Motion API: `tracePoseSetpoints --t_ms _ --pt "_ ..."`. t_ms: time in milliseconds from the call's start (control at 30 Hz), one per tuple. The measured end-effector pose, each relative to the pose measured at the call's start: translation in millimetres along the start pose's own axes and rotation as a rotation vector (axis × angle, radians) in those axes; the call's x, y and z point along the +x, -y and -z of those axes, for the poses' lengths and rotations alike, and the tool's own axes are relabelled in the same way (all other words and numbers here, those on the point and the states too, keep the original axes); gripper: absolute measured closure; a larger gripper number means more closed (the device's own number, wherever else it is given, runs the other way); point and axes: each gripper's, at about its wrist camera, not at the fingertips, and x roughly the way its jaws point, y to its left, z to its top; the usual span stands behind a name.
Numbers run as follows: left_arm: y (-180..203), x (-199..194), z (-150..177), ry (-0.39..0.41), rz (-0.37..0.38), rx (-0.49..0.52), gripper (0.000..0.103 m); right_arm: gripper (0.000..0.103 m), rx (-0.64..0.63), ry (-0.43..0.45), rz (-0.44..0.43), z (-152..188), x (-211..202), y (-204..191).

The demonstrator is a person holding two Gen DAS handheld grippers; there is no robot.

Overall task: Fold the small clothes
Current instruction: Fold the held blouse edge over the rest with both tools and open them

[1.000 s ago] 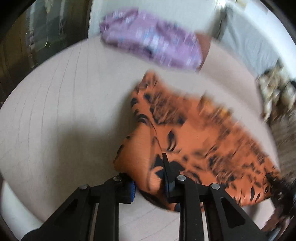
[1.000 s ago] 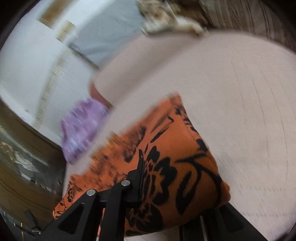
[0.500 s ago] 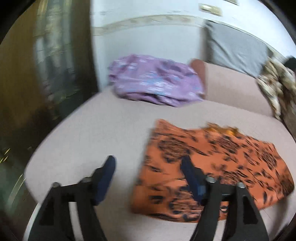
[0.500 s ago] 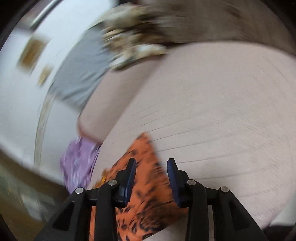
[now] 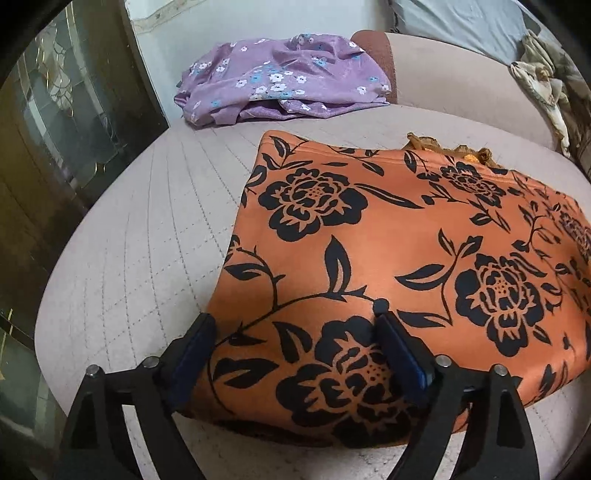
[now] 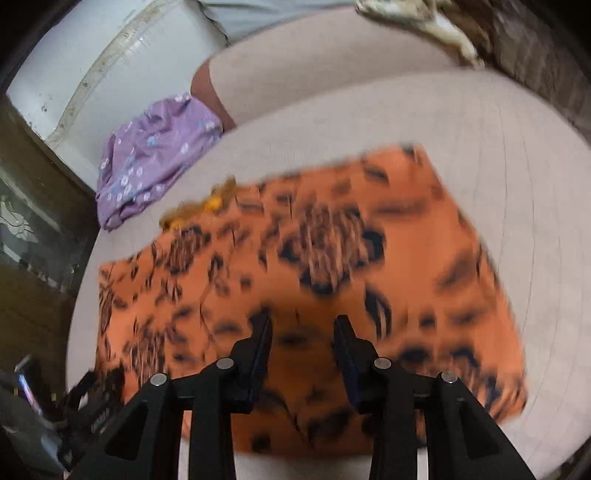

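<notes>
An orange garment with black flowers (image 5: 388, 258) lies folded flat on the beige quilted cushion (image 5: 140, 236). It also shows, blurred, in the right wrist view (image 6: 303, 280). My left gripper (image 5: 295, 317) is open and empty, its jaws wide apart over the garment's near left corner. My right gripper (image 6: 303, 325) is open and empty, hovering over the garment's near edge. Yellow-orange trim (image 5: 469, 155) peeks out at the garment's far edge.
A purple flowered garment (image 5: 280, 77) lies crumpled at the back of the cushion, also in the right wrist view (image 6: 147, 155). A grey pillow (image 5: 461, 22) and patterned fabric (image 5: 546, 77) lie behind. A dark glass cabinet (image 5: 66, 122) stands at left.
Both grippers let go of the orange garment and opened. It now lies flat and folded. Both grippers pulled back and now hover over its near edge.
</notes>
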Motion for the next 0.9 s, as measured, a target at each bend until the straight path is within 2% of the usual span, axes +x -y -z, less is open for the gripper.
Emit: tracePoseSetpoints --t_ms 67,167,300,333,367,433,567,700,800,900 --pt "0.4 0.1 -0.5 0.005 -0.008 0.001 0.010 0.065 -0.024 0.023 0.019 -21.4 9.4 -5.9" --pt "-2.9 6.6 -4.9 0.005 -0.027 -0.007 0.001 0.065 -0.040 0.041 0.043 -49.7 29.3 -10.5" --pt "-11.0 11.9 -6.8 -0.018 0.004 -0.050 0.000 0.065 -0.033 0.001 0.071 -72.5 71.9 -12.8" --pt "-11.1 12.5 -6.9 -0.019 0.007 -0.052 0.000 0.059 -0.031 -0.023 0.090 -74.3 89.4 -14.1" --pt "-10.2 12.7 -7.0 -0.017 0.005 -0.048 0.000 0.057 -0.042 -0.036 0.108 -74.3 102.5 -14.6" --pt "-9.0 11.9 -6.3 -0.011 0.000 -0.044 0.000 0.049 -0.102 0.003 0.134 -74.1 104.4 -25.2" --pt "-9.4 12.2 -6.2 -0.013 0.003 -0.053 0.000 0.048 -0.136 0.013 0.148 -65.8 90.2 -38.3" --pt "-9.2 11.9 -4.9 -0.007 -0.001 -0.058 0.000 0.048 -0.207 0.078 0.064 -45.4 59.1 -61.1" --pt "-8.9 11.0 -2.9 0.001 -0.003 -0.063 0.000 0.048 -0.261 0.038 -0.030 -21.2 49.0 -83.7" --pt "-8.8 10.5 -0.8 0.010 -0.005 -0.068 0.000 0.048 -0.309 -0.037 -0.045 -0.4 59.4 -100.1"
